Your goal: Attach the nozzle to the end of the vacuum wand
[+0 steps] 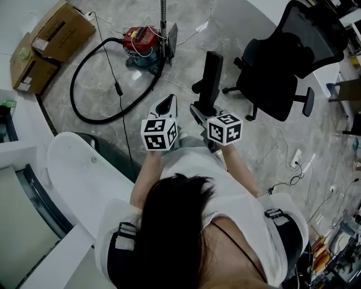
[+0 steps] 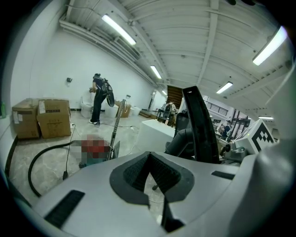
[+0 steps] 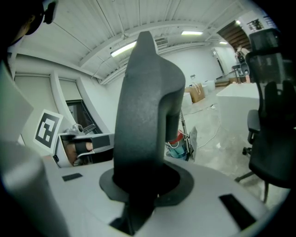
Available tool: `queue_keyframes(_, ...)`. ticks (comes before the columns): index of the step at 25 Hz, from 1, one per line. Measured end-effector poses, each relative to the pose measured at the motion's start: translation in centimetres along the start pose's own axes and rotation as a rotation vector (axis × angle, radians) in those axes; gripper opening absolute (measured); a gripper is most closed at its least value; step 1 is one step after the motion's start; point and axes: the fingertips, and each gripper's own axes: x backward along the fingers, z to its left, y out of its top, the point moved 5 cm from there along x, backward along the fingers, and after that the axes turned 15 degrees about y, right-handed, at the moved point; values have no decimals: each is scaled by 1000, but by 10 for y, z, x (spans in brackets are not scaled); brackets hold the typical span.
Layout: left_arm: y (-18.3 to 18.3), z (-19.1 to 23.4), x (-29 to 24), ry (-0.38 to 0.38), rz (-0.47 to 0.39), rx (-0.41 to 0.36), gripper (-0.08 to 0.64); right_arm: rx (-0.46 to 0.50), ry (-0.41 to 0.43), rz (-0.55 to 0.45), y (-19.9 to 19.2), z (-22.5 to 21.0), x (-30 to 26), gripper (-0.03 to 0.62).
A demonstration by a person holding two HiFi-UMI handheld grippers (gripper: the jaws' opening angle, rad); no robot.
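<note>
**Nozzle gripped in the right claw, well short of the wand**

The red vacuum canister (image 1: 141, 38) sits on the grey marbled floor (image 1: 113, 84) at the far side of the head view, and everything else is placed from it here. A thin metal wand (image 1: 163, 17) stands upright just beside the canister, on its right. A black hose (image 1: 90, 107) loops out from the canister to the left and curves back along the floor.

The long, black plastic vacuum nozzle (image 1: 211, 79) is nearer the person than the canister and off to its right, well apart from the wand. It is held upright off the floor. The right gripper (image 1: 202, 110) has it – the jaws stand partly open, pressed on the nozzle's lower end, which fills the gap between them in the right gripper view.

The left gripper (image 2: 150, 155) hangs level with the right one, on the canister's near side and just left of the nozzle. Its jaws are closed together with nothing in them, and they point towards the canister.

Two brown cardboard boxes (image 1: 51, 39) lie left of the canister. A black office chair (image 1: 287, 62) stands well to its right, past the nozzle. A white curved table (image 1: 84, 175) lies on the near side, left of the person – well apart from the canister.
</note>
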Motion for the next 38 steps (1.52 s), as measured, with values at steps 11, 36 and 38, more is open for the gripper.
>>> queue_keyframes(11,13,12,-24,-8,8,-2,3,-11,1,12,17,-12,-26,80)
queue_keyframes(36,88,70,-131,-43,39,-35,3,-46,-20,5,109,-67,-120,80)
queue_keyframes(38,94,73,-140,-52,42,-39,3,-52,-28,4,115,-70,-125,78)
